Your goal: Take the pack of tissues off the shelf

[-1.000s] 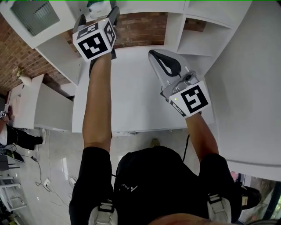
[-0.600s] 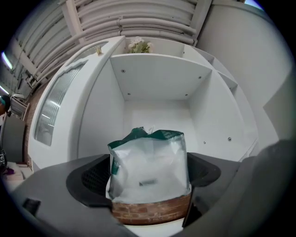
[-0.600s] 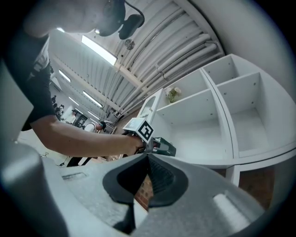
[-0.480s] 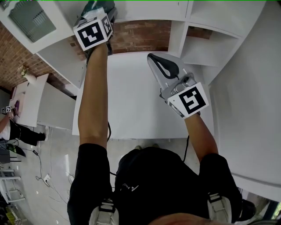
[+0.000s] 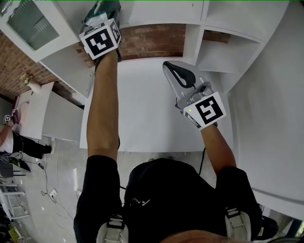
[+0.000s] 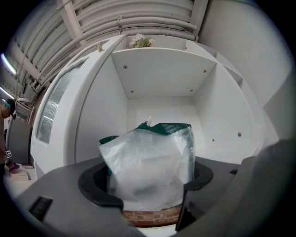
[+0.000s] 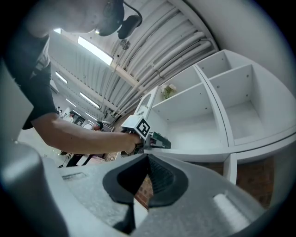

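Observation:
The pack of tissues [image 6: 149,159], white in clear plastic with a green top, stands in a white shelf compartment [image 6: 162,78]. It sits between the jaws of my left gripper [image 6: 148,196], which are closing, and the plastic lies against both pads. In the head view the left gripper [image 5: 105,12] reaches up into the shelf [image 5: 156,9], and only a green edge of the pack [image 5: 100,6] shows. My right gripper [image 5: 174,71] hovers shut and empty over the white tabletop [image 5: 142,114]. The right gripper view shows the left gripper [image 7: 155,141] at the shelf, past the right gripper [image 7: 145,183].
A brick wall [image 5: 152,40] runs behind the table under the shelf. More white compartments [image 5: 223,45] stand to the right. A cabinet door with frosted glass [image 5: 28,21] is at the left. Flowers [image 6: 141,41] sit on top of the shelf. A person [image 5: 14,144] stands far left.
My left gripper has pushed further up into the shelf compartment around the pack. The right gripper has stayed almost still above the table.

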Tool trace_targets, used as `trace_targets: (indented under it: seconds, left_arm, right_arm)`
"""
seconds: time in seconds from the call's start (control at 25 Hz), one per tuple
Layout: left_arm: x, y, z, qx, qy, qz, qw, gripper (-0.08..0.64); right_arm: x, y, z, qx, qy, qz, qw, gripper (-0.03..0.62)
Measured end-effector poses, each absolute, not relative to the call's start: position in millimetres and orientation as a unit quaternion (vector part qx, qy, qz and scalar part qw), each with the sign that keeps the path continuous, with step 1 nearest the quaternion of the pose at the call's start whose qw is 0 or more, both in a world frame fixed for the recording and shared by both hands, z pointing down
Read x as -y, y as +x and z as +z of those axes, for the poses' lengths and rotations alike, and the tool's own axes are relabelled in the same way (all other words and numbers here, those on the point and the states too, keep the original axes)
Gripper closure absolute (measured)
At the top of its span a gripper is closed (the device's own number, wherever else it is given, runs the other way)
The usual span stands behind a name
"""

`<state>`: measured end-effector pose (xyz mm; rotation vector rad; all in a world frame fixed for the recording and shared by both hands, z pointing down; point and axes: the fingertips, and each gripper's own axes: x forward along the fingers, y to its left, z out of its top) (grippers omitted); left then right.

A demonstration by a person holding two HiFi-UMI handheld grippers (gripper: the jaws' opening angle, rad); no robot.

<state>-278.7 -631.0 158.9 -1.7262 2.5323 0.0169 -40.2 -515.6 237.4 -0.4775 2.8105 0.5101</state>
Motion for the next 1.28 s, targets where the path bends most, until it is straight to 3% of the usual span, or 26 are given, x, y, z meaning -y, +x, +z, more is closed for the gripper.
trace_targets:
  seconds: [0.44, 1.04, 1.28]
  left_arm:
    - [586, -268, 134, -0.81, -0.58, 0.029, 0.082, 0.229]
    - [457, -196, 135, -0.682, -0.703, 0.137, 0.151, 0.23]
    - [429, -180, 163, -0.662, -0.724, 0.144, 0.131, 0.23]
  right_arm:
    - [510, -48, 226, -0.962, -0.169, 0.167, 0.133, 0.591]
    - [465, -53, 204, -0.956, -0.186, 0.163, 0.157, 0.591]
    - [457, -42, 210, -0.953, -0.203, 0.158, 0.161, 0.591]
